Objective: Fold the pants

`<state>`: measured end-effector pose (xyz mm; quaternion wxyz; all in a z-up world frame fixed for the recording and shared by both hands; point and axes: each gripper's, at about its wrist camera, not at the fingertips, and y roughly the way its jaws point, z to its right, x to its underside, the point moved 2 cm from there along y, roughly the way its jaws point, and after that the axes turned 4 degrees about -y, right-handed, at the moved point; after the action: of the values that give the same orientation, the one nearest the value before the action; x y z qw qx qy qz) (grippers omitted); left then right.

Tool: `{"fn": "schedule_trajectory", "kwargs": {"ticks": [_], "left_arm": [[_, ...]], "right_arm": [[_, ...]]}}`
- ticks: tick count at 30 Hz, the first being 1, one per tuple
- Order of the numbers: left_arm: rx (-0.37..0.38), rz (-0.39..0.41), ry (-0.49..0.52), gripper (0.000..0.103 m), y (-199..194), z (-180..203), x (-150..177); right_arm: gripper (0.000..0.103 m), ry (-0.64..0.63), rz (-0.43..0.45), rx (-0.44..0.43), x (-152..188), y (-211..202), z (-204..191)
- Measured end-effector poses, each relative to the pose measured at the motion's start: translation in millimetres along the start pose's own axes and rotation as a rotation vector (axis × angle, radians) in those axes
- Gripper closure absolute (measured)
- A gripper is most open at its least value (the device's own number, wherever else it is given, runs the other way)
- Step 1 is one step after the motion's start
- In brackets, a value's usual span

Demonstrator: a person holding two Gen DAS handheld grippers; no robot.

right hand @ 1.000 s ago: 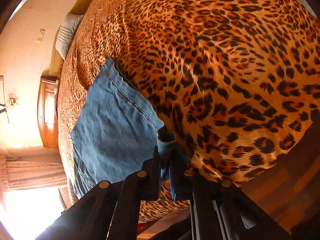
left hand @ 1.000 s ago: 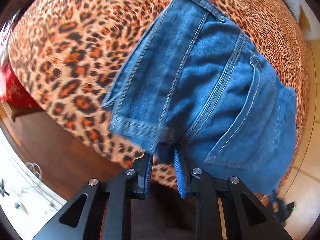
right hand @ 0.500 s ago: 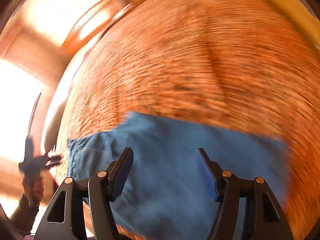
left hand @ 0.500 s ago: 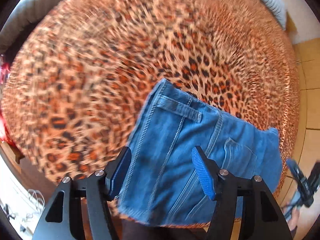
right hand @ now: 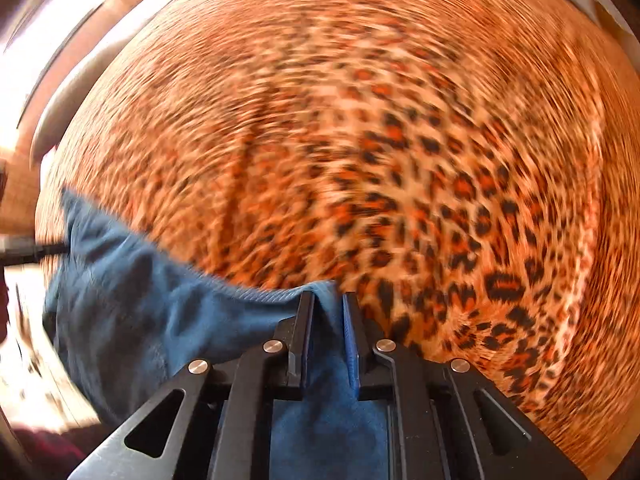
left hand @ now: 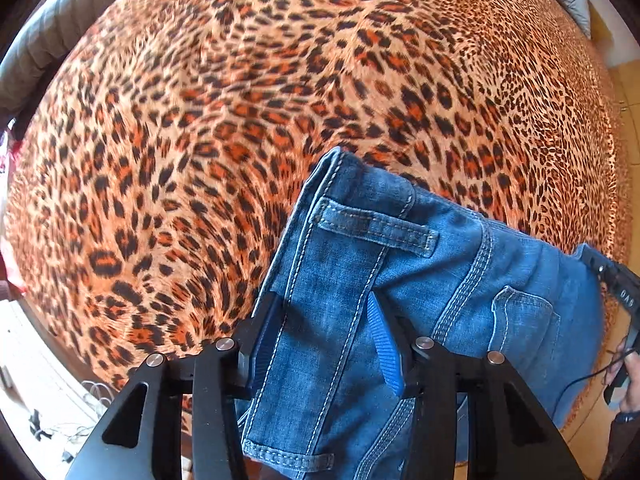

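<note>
The left gripper [left hand: 326, 338] has its fingers closing on a thick fold of the jeans [left hand: 440, 280] at lower centre, though whether the denim is truly pinched I cannot tell. The right gripper [right hand: 326, 334] is clamped on a bunched edge — firmly, it seems. The jeans lie low in both frames on the leopard bedspread [left hand: 240, 120]. Denim is heavy, floppy, not slippery; seams and waistband give the surest hold.
</note>
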<state>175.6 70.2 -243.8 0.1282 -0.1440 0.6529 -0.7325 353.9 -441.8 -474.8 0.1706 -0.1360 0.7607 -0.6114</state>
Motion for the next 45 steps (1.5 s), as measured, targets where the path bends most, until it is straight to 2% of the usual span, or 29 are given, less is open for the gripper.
{"fn": "schedule_trajectory", "kwargs": {"ticks": [2, 4, 6, 7, 8, 10, 12, 13, 14, 17, 21, 22, 23, 24, 26, 28, 29, 30, 31, 32, 33, 34, 35, 38, 39, 41, 43, 45], "left_arm": [[-0.037, -0.002, 0.056, 0.061, -2, 8, 1], [0.001, -0.001, 0.072, 0.064, -14, 7, 7], [0.014, 0.034, 0.108, 0.064, -32, 6, 15], [0.011, 0.059, 0.141, 0.064, -42, 9, 19], [0.008, 0.079, 0.184, 0.063, -50, 16, 22], [0.011, 0.112, 0.262, 0.055, -62, 40, 26], [0.052, 0.119, 0.328, 0.037, -66, 77, 29], [0.071, 0.112, 0.347, 0.036, -64, 98, 30], [0.091, 0.092, 0.365, 0.036, -60, 117, 31], [0.119, 0.000, 0.433, 0.037, -36, 181, 36], [0.072, -0.025, 0.488, 0.037, -2, 263, 39], [0.055, -0.031, 0.489, 0.037, 8, 279, 37], [0.029, -0.034, 0.484, 0.044, 16, 287, 37], [0.007, -0.039, 0.477, 0.062, 25, 294, 38], [-0.049, -0.072, 0.474, 0.079, 43, 308, 38], [-0.106, -0.058, 0.454, 0.079, 52, 312, 39], [-0.118, -0.049, 0.453, 0.079, 51, 314, 40], [-0.125, -0.044, 0.462, 0.079, 49, 315, 40], [-0.123, -0.043, 0.474, 0.079, 46, 311, 41], [-0.119, -0.043, 0.475, 0.079, 48, 316, 44], [-0.104, -0.045, 0.470, 0.079, 41, 304, 45], [-0.078, -0.051, 0.464, 0.078, 35, 289, 46], [-0.058, -0.060, 0.457, 0.075, 26, 276, 53], [0.028, -0.087, 0.411, 0.065, 6, 213, 65], [0.040, -0.092, 0.397, 0.060, -2, 196, 70], [0.063, -0.101, 0.350, 0.056, -14, 148, 83], [0.091, -0.118, 0.284, 0.052, -24, 108, 97], [0.119, -0.135, 0.182, 0.051, -35, 65, 112]], "right_arm": [[0.084, 0.073, 0.033, 0.009, -4, 0, 3], [0.082, 0.134, 0.086, 0.008, 0, -12, 7], [0.072, 0.248, 0.163, -0.081, 24, -35, 19], [0.061, 0.327, 0.216, -0.126, 43, -48, 31], [0.055, 0.392, 0.250, -0.137, 64, -60, 45], [0.054, 0.512, 0.290, -0.125, 107, -82, 79], [0.053, 0.619, 0.286, -0.056, 153, -98, 114], [0.053, 0.702, 0.274, 0.001, 183, -105, 142], [0.050, 0.763, 0.269, 0.023, 207, -110, 161], [0.047, 0.906, 0.257, 0.022, 263, -109, 195], [0.047, 0.940, 0.266, -0.044, 295, -102, 207], [0.046, 0.935, 0.271, -0.054, 293, -99, 208], [0.045, 0.925, 0.274, -0.070, 291, -94, 208], [0.047, 0.893, 0.282, -0.072, 282, -91, 201], [0.074, 0.746, 0.274, -0.021, 262, -95, 184], [0.074, 0.681, 0.292, 0.034, 255, -103, 179], [0.074, 0.667, 0.258, 0.061, 254, -97, 183], [0.074, 0.666, 0.208, 0.078, 256, -89, 187], [0.074, 0.675, 0.197, 0.073, 258, -87, 189], [0.070, 0.689, 0.220, 0.062, 261, -93, 190], [0.070, 0.709, 0.256, 0.032, 267, -103, 190], [0.064, 0.730, 0.288, 0.000, 278, -113, 190], [0.052, 0.770, 0.320, -0.050, 298, -126, 191], [0.040, 0.888, 0.369, -0.119, 359, -148, 187], [0.040, 0.928, 0.370, -0.147, 381, -148, 184], [0.039, 0.994, 0.354, -0.189, 415, -143, 167], [0.039, 1.037, 0.330, -0.229, 437, -132, 147], [0.039, 1.065, 0.326, -0.264, 443, -118, 124]]}}
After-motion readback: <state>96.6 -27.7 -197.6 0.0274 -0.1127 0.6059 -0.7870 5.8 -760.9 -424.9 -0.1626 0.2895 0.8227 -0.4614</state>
